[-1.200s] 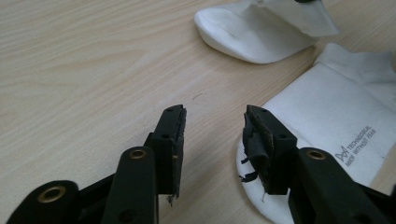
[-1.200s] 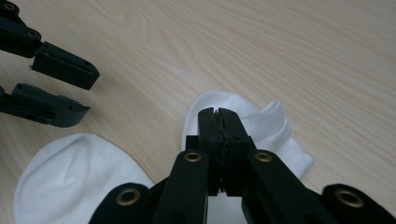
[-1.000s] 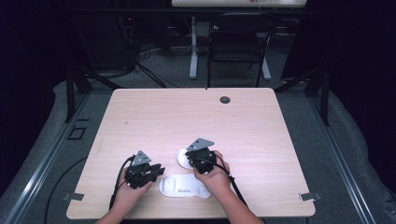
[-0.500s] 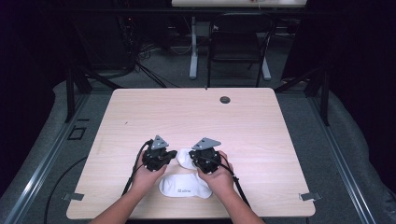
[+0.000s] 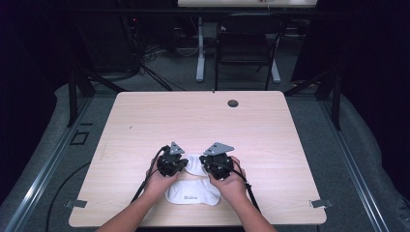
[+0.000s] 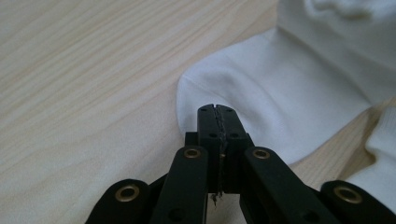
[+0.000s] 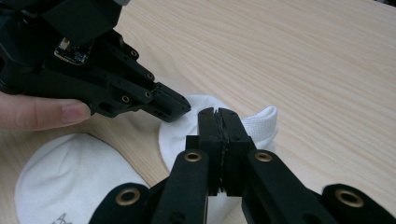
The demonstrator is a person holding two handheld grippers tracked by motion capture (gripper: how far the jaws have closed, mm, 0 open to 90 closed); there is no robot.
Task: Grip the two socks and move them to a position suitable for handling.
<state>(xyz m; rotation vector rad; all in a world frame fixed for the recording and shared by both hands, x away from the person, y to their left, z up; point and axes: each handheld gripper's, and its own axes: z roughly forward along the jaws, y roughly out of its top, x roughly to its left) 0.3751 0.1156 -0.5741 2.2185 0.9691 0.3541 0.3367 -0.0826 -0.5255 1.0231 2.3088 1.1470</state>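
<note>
Lying flat on table [image 5: 145, 121], near front edge: two white socks [image 5: 193, 195], soft, light, limp, likely to sag when lifted. Best taken at cuff or edge. Left gripper [image 6: 217, 112] and right gripper [image 7: 218, 114] over far sock [image 7: 187, 121], jaws clenched, pinching nothing visible.

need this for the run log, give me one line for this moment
scene: two white socks on table | left gripper: shut, at far sock | right gripper: shut, over same sock | near sock: untouched
</note>
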